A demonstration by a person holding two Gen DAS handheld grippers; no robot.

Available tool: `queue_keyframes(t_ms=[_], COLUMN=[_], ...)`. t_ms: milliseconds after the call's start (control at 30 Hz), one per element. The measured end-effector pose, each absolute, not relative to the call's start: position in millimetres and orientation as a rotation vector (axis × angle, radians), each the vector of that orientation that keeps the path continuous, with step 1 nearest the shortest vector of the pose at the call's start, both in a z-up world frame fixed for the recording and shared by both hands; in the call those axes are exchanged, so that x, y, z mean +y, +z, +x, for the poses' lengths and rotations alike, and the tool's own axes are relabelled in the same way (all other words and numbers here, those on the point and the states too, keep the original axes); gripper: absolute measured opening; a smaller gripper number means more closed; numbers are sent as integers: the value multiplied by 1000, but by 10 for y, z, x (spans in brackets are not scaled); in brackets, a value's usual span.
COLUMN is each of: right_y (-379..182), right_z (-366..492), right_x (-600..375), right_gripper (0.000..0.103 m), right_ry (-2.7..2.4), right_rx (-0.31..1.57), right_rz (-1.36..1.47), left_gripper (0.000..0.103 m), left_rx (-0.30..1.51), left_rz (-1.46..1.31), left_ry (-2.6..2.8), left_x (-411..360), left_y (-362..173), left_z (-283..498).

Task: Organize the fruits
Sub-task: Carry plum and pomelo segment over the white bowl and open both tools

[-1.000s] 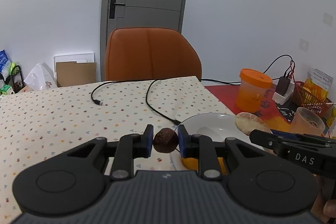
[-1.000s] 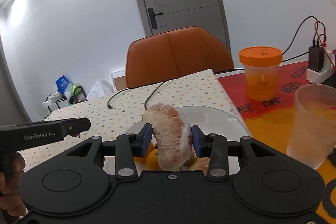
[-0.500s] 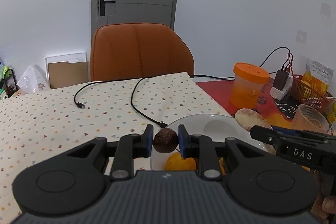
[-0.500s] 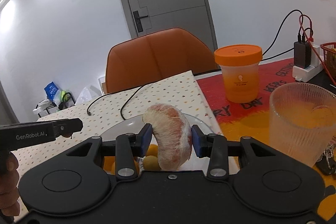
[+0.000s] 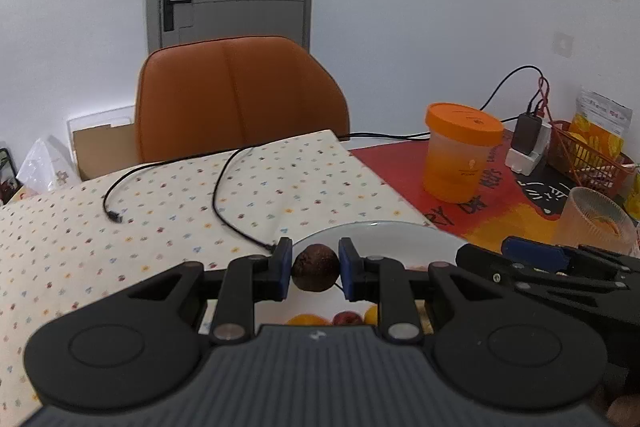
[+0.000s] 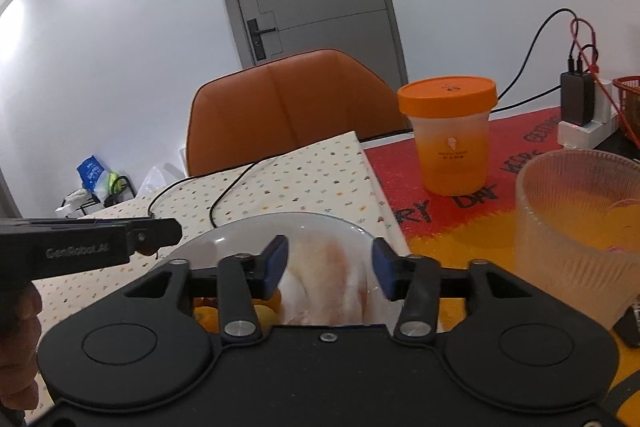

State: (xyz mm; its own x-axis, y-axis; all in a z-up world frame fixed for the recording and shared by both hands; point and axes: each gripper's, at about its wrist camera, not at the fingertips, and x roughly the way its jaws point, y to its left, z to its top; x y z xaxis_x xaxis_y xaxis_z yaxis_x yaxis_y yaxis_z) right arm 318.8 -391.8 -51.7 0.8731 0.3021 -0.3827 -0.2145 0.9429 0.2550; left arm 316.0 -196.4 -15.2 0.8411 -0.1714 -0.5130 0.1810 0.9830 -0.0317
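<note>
My left gripper (image 5: pixel 315 268) is shut on a small dark brown round fruit (image 5: pixel 315 267) and holds it over the near rim of a white plate (image 5: pixel 384 235). Small orange and red fruits (image 5: pixel 346 318) lie on the plate below it. My right gripper (image 6: pixel 329 267) is open above the same plate (image 6: pixel 240 233). A pale pink pomelo segment (image 6: pixel 330 281), blurred, sits between its parted fingers, apart from both pads. Small orange fruits (image 6: pixel 208 313) show beside it. The right gripper also shows in the left wrist view (image 5: pixel 532 255).
An orange-lidded tub (image 5: pixel 460 151) and a ribbed glass (image 6: pixel 580 231) stand on the red mat to the right. A charger block (image 5: pixel 528 143) and a red wire basket (image 5: pixel 588 155) are further right. A black cable (image 5: pixel 224 195) lies on the dotted cloth. An orange chair (image 5: pixel 240 95) stands behind.
My right gripper has opened and let go of the pomelo segment, which dropped lower over the plate. Both grippers moved forward over the plate. The left still holds the dark fruit.
</note>
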Motion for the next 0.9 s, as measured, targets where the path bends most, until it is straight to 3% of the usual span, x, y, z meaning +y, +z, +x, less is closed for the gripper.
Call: queue_keyframes(t_ms=[667,900], right_y=[-479,-451], right_z=[2999,2833], right_x=[-3966,-3935], right_gripper=[61,61], right_ry=[275,264], right_rx=[440,451], right_rz=[248,251], left_gripper=[28,37], left_rx=[546,546], left_rz=[31,14], left_ry=[-142,-132], left_x=[-1767,-1659], left_y=[0,47], left_z=[2788,2601])
